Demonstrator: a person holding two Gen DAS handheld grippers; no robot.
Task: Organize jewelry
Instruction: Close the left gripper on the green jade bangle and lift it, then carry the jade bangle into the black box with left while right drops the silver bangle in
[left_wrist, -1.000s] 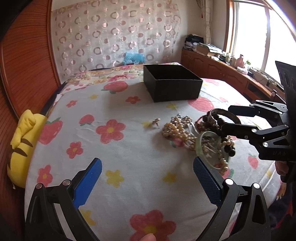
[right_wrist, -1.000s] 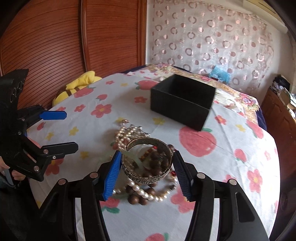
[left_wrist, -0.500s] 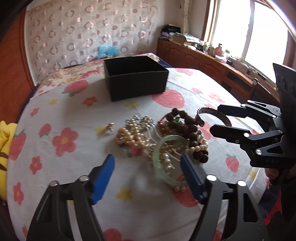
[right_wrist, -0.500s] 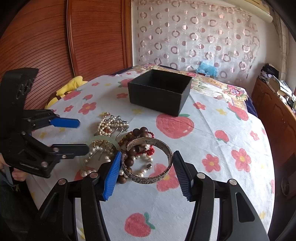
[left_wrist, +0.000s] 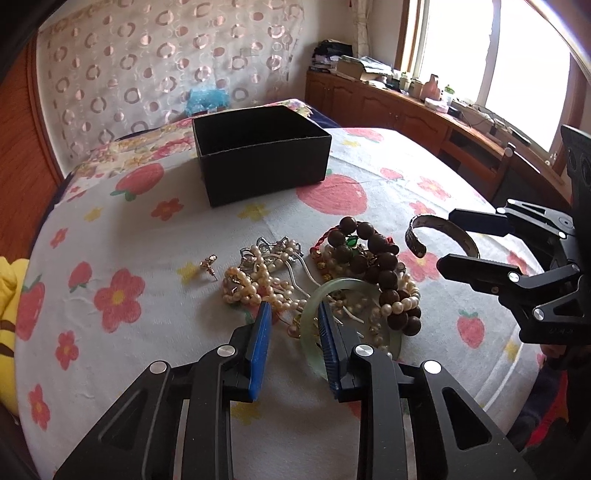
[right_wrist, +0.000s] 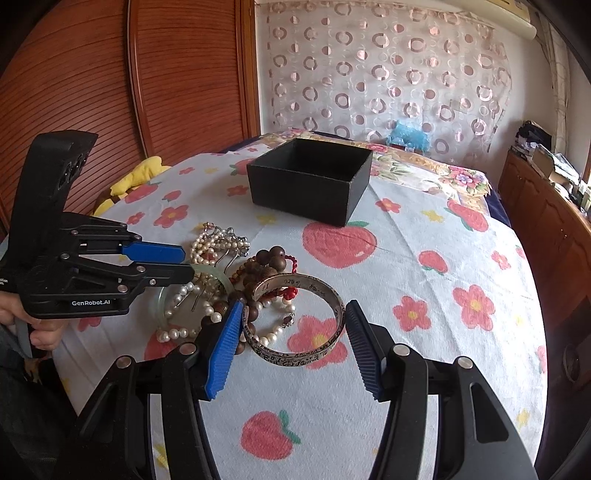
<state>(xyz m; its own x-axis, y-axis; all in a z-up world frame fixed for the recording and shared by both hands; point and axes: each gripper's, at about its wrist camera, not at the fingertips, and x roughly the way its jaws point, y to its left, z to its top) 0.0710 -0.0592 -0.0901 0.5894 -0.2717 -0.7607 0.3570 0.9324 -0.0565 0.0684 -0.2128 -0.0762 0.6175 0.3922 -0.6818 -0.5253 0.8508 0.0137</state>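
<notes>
A pile of jewelry lies on the flowered cloth: pearl strands (left_wrist: 258, 284), dark wooden beads (left_wrist: 373, 254), a pale green jade bangle (left_wrist: 343, 286) and a small earring (left_wrist: 208, 263). My left gripper (left_wrist: 293, 321) has narrowed around the bangle's near-left rim, with a gap still showing beside the left pad. My right gripper (right_wrist: 293, 319) is shut on an engraved silver cuff bangle (right_wrist: 295, 321), held just right of the pile; the cuff also shows in the left wrist view (left_wrist: 439, 230). An open black box (left_wrist: 260, 153) stands behind the pile and looks empty.
The round table's edge (right_wrist: 535, 295) curves at the right. A yellow plush toy (left_wrist: 7, 295) lies at the left edge. Wooden cabinets (left_wrist: 406, 110) run under the window; a wood panel wall (right_wrist: 129, 74) stands at the left.
My left gripper has moved forward to the pile and closed from wide open to a narrow gap around the jade bangle's rim. My right gripper has carried the silver cuff slightly right, off the pile.
</notes>
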